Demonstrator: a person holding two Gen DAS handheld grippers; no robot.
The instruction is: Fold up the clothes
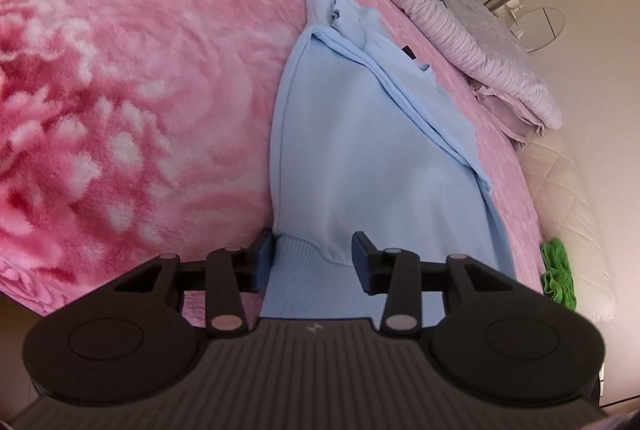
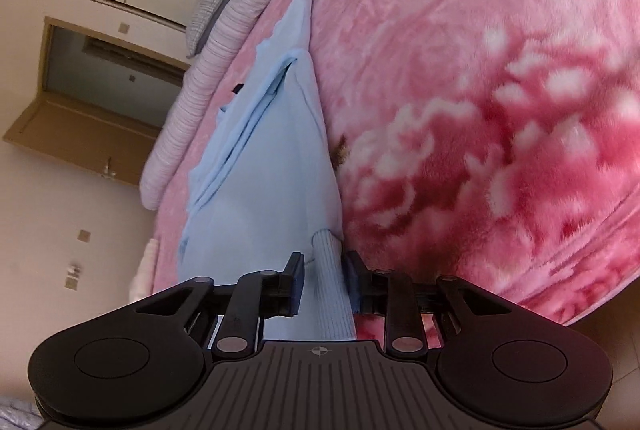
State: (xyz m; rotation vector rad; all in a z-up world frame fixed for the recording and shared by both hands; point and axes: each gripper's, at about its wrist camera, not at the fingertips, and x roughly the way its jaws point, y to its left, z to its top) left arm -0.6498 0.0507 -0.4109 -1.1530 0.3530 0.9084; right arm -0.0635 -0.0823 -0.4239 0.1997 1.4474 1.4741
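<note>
Claws astride sweater, quilt beyond.

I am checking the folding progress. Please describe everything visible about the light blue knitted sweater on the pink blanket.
The light blue knitted sweater lies lengthwise on the fluffy pink floral blanket, already folded narrow, with layered edges along one side. Its ribbed hem sits between the fingers of the left gripper and the right gripper; neither visibly pinches it. A small dark label shows near the far end.
</note>
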